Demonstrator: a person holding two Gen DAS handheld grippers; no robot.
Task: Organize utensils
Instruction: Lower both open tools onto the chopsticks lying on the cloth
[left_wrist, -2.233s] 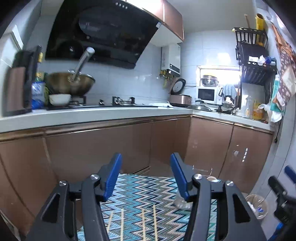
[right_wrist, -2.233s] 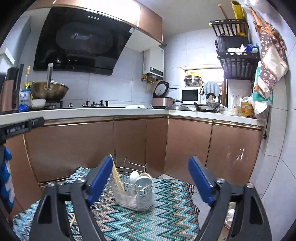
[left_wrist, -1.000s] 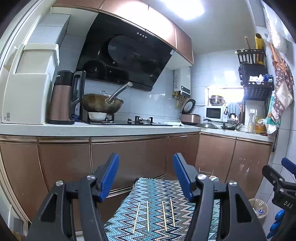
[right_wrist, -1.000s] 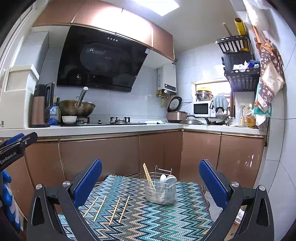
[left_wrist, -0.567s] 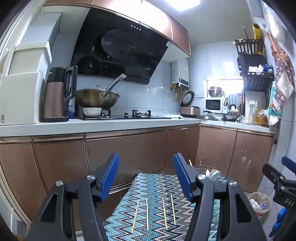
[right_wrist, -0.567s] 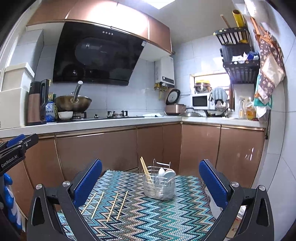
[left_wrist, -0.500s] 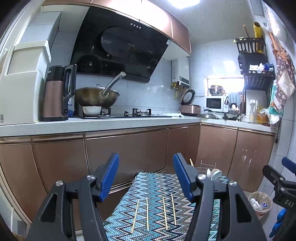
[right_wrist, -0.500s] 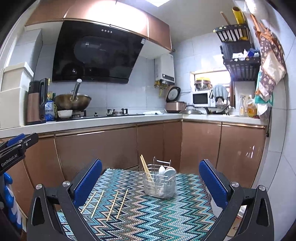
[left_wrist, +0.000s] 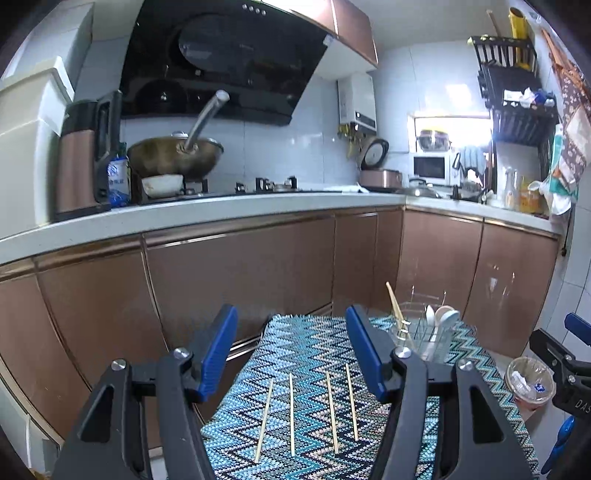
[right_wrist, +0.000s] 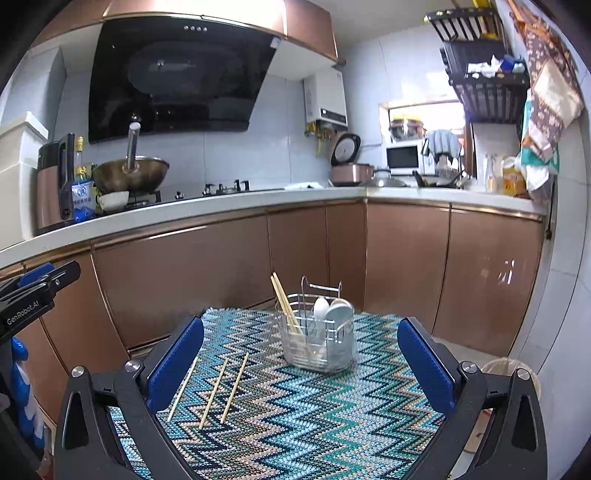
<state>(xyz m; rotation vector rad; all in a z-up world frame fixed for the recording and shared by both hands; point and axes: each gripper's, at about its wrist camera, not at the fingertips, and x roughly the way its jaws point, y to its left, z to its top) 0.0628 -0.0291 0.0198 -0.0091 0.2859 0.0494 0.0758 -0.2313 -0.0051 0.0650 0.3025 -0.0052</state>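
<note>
Several loose wooden chopsticks (left_wrist: 330, 410) lie side by side on a zigzag-patterned mat (left_wrist: 310, 343); three of them show in the right wrist view (right_wrist: 212, 393). A wire utensil holder (right_wrist: 316, 341) stands at the mat's far right, holding upright chopsticks (right_wrist: 284, 304) and pale spoons (right_wrist: 338, 312); it also shows in the left wrist view (left_wrist: 421, 332). My left gripper (left_wrist: 291, 352) is open and empty, held above the loose chopsticks. My right gripper (right_wrist: 301, 360) is open wide and empty, in front of the holder.
Brown kitchen cabinets (right_wrist: 221, 266) and a white counter (right_wrist: 207, 208) run behind the mat. A wok (right_wrist: 131, 177), kettle (right_wrist: 55, 188) and rice cooker (right_wrist: 349, 162) stand on the counter. A small bin (left_wrist: 530, 380) sits on the floor to the right.
Both grippers have come lower and closer to the mat and tilted down a little, so the chopsticks and holder appear larger. Both stay open.
</note>
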